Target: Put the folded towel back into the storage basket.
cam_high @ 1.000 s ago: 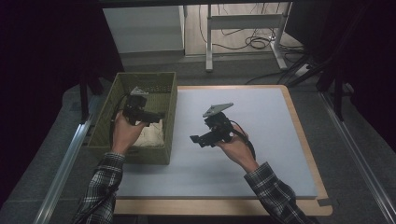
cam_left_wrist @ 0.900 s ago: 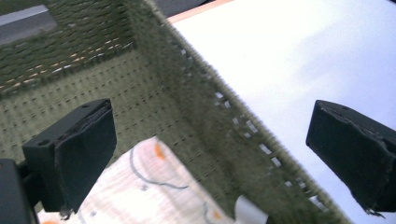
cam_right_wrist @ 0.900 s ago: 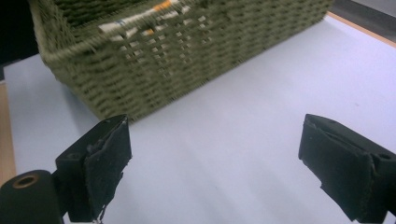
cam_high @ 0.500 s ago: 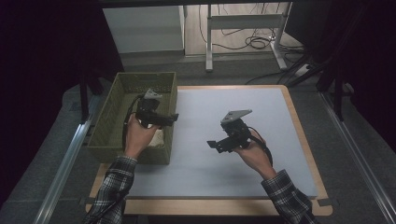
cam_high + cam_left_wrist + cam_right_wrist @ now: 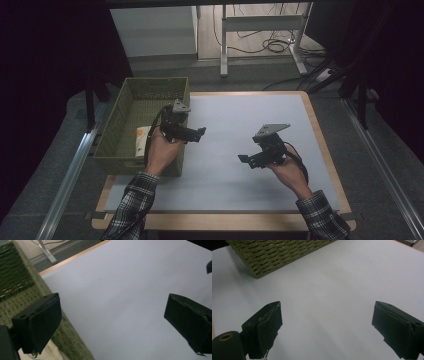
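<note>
Hovering above the white mat, the right gripper sits nearest the person, jaws spread wide and holding nothing; its own view looks between them onto bare mat, with a corner of the green woven basket beyond. Further in, the left gripper hangs just over the basket's right wall, pointing out across the mat, jaws likewise apart and empty. Inside the basket lies a pale packet with an orange mark, resting near the front right corner, close under the left hand. Judging from both empty grippers and the bare mat, the placing into the basket looks done, with nothing left out to move. The packet's printing is too small to read.
</note>
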{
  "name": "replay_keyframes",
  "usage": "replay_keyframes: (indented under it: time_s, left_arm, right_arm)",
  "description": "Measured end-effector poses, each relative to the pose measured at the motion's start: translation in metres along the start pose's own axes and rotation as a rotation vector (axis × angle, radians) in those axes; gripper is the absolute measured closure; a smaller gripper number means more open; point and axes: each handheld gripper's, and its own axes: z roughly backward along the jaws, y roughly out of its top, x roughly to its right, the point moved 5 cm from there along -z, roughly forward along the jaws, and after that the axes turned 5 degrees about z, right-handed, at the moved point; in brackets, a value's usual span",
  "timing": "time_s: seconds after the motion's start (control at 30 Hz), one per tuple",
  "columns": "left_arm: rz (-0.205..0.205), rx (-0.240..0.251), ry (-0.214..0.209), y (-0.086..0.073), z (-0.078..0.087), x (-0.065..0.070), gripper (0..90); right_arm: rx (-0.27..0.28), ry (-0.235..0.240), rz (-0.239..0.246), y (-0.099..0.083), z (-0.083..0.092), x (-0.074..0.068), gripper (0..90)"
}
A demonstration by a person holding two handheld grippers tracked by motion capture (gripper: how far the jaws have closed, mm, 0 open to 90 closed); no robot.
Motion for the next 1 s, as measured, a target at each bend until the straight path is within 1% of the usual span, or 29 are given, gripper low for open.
replay_keyframes:
  time_s: [0.27, 0.4, 0.5, 0.57, 0.63, 0.7, 0.77, 0.9, 1.0]
  left_arm:
    - [-0.025, 0.009, -0.050, 0.002, -0.005, 0.030, 1.6]
    - [-0.034, 0.009, -0.073, 0.000, -0.012, 0.045, 1.4]
    - [-0.040, 0.008, -0.083, -0.004, -0.017, 0.053, 1.3]
    - [-0.042, -0.002, -0.093, -0.007, -0.021, 0.057, 1.1]
    - [-0.038, -0.001, -0.096, -0.011, -0.025, 0.062, 1.0]
    - [-0.043, -0.005, -0.092, -0.015, -0.028, 0.066, 0.7]
    - [-0.040, -0.007, -0.101, -0.019, -0.030, 0.070, 0.7]
    - [-0.027, -0.006, -0.123, -0.028, -0.032, 0.077, 0.1]
    - [-0.027, -0.002, -0.131, -0.035, -0.030, 0.082, 0.0]
  right_arm:
    - [0.006, -0.015, -0.021, -0.019, 0.019, 0.009, 9.5]
    - [0.007, -0.024, -0.029, -0.030, 0.028, 0.013, 9.4]
    - [0.007, -0.027, -0.031, -0.037, 0.033, 0.014, 7.9]
    - [0.005, -0.030, -0.034, -0.041, 0.037, 0.016, 7.6]
    - [0.006, -0.034, -0.034, -0.046, 0.040, 0.017, 7.1]
    - [0.003, -0.038, -0.038, -0.050, 0.043, 0.017, 6.3]
    - [-0.002, -0.039, -0.037, -0.054, 0.045, 0.018, 5.5]
    - [-0.009, -0.040, -0.040, -0.062, 0.049, 0.017, 4.3]
    - [-0.017, -0.047, -0.038, -0.067, 0.052, 0.016, 3.7]
